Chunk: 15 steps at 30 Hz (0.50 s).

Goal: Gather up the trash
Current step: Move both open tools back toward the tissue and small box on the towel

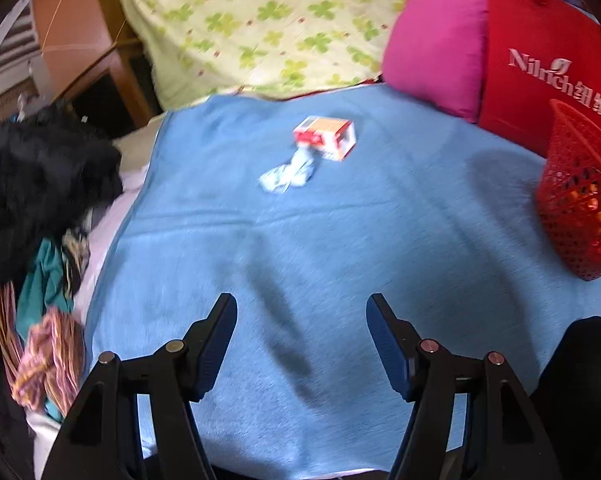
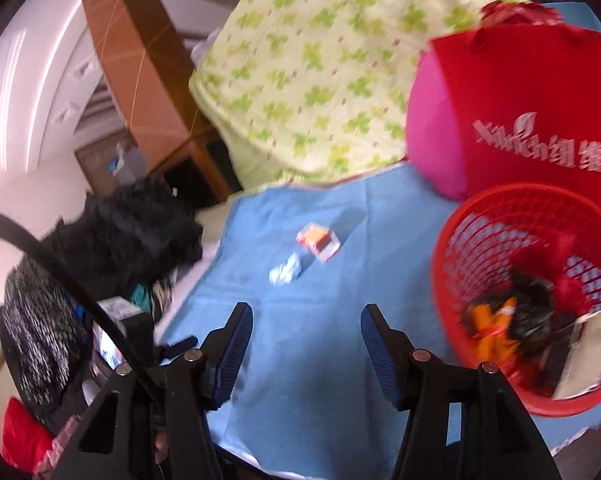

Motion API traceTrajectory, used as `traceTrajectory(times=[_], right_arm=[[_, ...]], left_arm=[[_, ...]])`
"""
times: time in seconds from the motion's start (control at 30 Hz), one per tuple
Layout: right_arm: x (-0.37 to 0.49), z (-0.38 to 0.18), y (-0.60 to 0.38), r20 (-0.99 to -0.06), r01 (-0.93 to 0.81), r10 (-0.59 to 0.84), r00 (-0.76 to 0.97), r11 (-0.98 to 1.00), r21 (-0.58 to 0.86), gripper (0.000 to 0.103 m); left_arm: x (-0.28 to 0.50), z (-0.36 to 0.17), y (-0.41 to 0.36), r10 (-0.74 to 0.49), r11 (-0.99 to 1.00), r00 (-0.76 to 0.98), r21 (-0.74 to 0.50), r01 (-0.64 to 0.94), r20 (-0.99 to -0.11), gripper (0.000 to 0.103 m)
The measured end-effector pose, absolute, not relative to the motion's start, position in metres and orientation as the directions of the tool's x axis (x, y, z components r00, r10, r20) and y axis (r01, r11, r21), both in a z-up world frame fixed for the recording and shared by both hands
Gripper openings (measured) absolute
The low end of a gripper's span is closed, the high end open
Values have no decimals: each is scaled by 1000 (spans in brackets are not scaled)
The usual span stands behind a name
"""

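Open ground: the blue blanket (image 1: pixel 340 240) lies bare from the near edge to mid-bed.
Mid-bed: a small box (image 1: pixel 326 137) and crumpled tissue (image 1: pixel 288 174) touch each other.
Right side: red basket (image 2: pixel 496 216), red bag (image 1: pixel 540 64) and pink cushion (image 1: pixel 432 52) close it off.
Left side: black fluffy garment (image 1: pixel 40 176) and striped clothes (image 1: pixel 48 352).
Far end: clover-print quilt (image 1: pixel 268 24).

Crumpled tissue (image 1: pixel 286 174) beside small carton (image 1: pixel 325 137)

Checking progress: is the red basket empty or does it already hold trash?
Not empty. The red basket holds orange, red and dark items plus a flat card-like piece.
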State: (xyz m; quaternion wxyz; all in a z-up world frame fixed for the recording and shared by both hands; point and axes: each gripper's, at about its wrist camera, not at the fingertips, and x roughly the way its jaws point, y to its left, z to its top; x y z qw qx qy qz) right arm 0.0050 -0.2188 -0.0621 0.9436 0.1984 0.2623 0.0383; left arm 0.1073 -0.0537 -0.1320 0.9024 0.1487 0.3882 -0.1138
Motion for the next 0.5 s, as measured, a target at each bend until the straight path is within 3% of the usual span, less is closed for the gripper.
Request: traceTrajectory(times=[0.37, 0.5], right_arm=[[58, -156, -177, -691, 55, 77, 719, 984, 167, 62], [69, -191, -183, -745, 100, 46, 665, 984, 150, 62]], left_arm=[[117, -169, -27, -79, 951, 614, 124, 282, -785, 68], [120, -188, -24, -85, 953, 578, 103, 284, -812, 68]])
